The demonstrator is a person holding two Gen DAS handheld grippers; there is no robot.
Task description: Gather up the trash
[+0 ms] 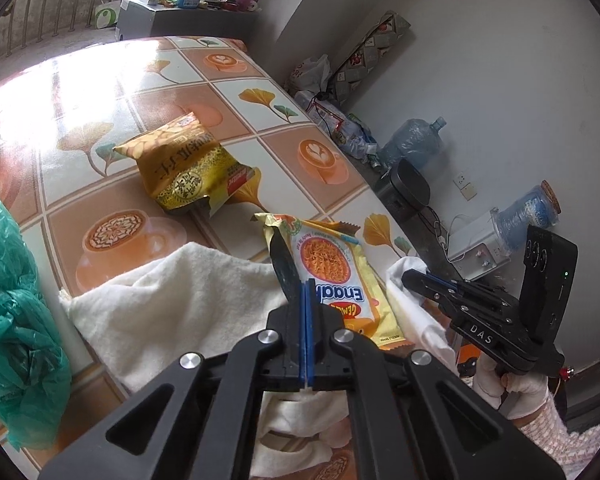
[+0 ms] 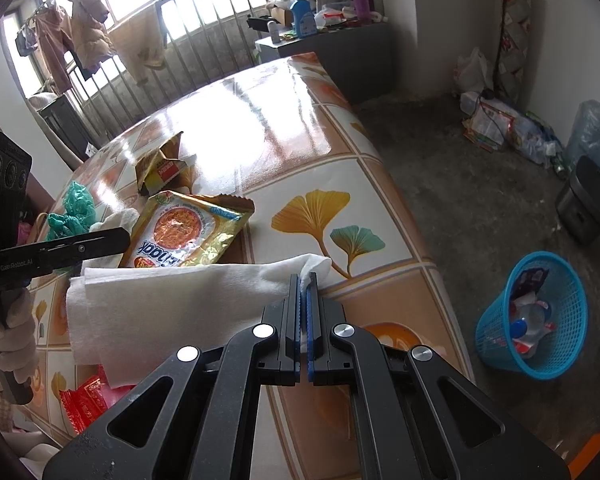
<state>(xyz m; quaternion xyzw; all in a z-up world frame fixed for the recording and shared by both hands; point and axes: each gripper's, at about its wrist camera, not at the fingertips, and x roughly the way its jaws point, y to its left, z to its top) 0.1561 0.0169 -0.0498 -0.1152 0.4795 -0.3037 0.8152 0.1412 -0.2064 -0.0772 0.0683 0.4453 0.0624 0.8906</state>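
My right claw (image 2: 304,280) pinches white tissue (image 2: 172,300) on worktop (image 2: 360,184). Left claw (image 1: 306,292) closed, apparently empty, over noodle packet (image 1: 332,268). Basket (image 2: 534,316) on floor at four o'clock. Next, probably: carry tissue there.

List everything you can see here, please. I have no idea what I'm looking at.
table: one, orange-and-white coffee-print cover, under everything
noodle packet: one, yellow, lying beside the cloth
snack bag: one, gold, crumpled, farther along the table
white cloth: one, white, near the table's edge
plastic bag: one, green, on the table's left part
red wrapper: one, red, partly under the cloth
basket: one, blue, on the floor, trash inside
left gripper: one, black, shut on the noodle packet's edge
right gripper: one, black, shut on the cloth's corner
gloved hands: two, white, each holding a gripper's handle
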